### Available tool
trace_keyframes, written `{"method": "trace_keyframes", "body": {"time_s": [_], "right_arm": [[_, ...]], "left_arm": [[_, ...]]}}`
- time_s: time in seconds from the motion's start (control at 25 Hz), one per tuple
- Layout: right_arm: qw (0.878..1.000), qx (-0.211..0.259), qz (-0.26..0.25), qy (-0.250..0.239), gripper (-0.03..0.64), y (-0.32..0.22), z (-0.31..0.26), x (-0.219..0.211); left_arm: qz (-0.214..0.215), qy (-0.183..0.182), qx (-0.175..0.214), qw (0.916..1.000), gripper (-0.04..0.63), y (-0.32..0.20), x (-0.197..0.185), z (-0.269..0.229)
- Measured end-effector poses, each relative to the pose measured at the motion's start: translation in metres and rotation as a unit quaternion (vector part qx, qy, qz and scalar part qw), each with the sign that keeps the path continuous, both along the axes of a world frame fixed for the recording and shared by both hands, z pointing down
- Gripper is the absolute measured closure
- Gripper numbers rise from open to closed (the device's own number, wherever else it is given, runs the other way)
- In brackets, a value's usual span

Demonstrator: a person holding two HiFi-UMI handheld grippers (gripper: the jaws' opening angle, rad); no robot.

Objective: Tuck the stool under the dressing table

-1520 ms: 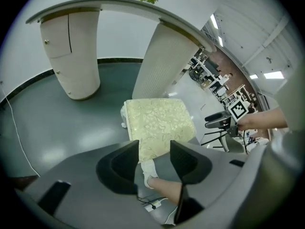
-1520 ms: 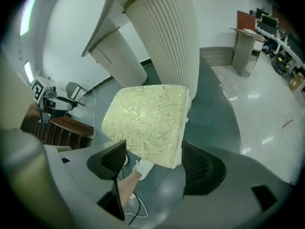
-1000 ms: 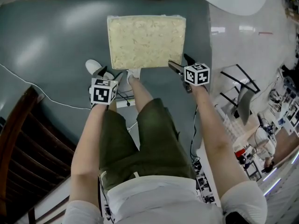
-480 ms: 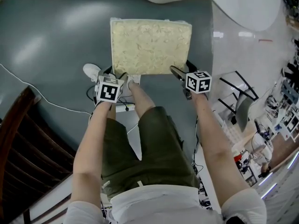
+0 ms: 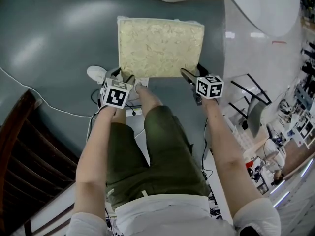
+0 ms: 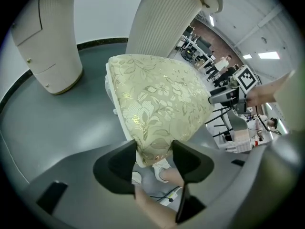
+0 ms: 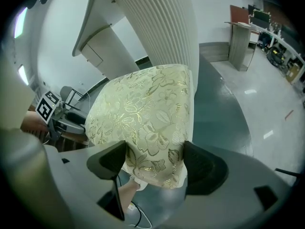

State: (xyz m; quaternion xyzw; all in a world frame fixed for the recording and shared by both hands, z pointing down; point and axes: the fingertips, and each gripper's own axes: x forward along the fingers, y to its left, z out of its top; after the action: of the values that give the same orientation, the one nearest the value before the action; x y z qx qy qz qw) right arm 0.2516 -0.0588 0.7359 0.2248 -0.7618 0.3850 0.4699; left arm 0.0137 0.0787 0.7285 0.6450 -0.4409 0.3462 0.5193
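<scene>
Two grippers meet the stool (image 5: 160, 45) at its near corners. Our left gripper (image 6: 152, 161) has just been closing, and its pads now press the cushion's near-left corner. Our right gripper (image 7: 155, 163) has been closing too and clamps the near-right corner. We see the dressing table (image 5: 256, 6) just beyond the stool's far edge; the stool is not yet under it.

Left gripper (image 5: 124, 76) has moved down to the stool (image 5: 160, 45) near-left corner. Its jaws and the right gripper (image 5: 193, 72) jaws have just been closing onto the cushion corners.
</scene>
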Motion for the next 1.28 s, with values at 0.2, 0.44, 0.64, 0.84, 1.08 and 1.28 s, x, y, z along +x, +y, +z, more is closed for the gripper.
{"method": "trace_keyframes", "body": {"time_s": [0.2, 0.44, 0.64, 0.84, 1.08, 1.28], "right_arm": [[1.0, 0.012, -0.007, -0.011, 0.236, 0.0, 0.002, 0.001], [0.999, 0.019, -0.025, -0.019, 0.237, -0.006, 0.012, 0.004], [0.999, 0.021, -0.034, -0.021, 0.238, -0.008, 0.013, 0.003], [0.999, 0.023, -0.044, -0.02, 0.238, -0.011, 0.013, 0.004], [0.998, 0.018, -0.064, -0.018, 0.238, -0.017, 0.014, -0.01], [0.996, 0.021, -0.085, -0.019, 0.238, -0.021, -0.021, -0.116]], "left_arm": [[-0.016, -0.015, -0.001, 0.9998, 0.353, 0.003, 0.003, 0.004], [-0.05, -0.026, 0.0, 0.9984, 0.354, 0.008, 0.013, 0.014], [-0.068, -0.034, -0.003, 0.9971, 0.357, 0.01, 0.015, 0.015], [-0.083, -0.034, 0.004, 0.996, 0.359, 0.012, 0.02, 0.013], [-0.108, -0.037, 0.001, 0.9935, 0.36, 0.017, 0.014, 0.011], [-0.132, -0.035, 0.006, 0.9906, 0.36, 0.022, -0.084, -0.025]]}}
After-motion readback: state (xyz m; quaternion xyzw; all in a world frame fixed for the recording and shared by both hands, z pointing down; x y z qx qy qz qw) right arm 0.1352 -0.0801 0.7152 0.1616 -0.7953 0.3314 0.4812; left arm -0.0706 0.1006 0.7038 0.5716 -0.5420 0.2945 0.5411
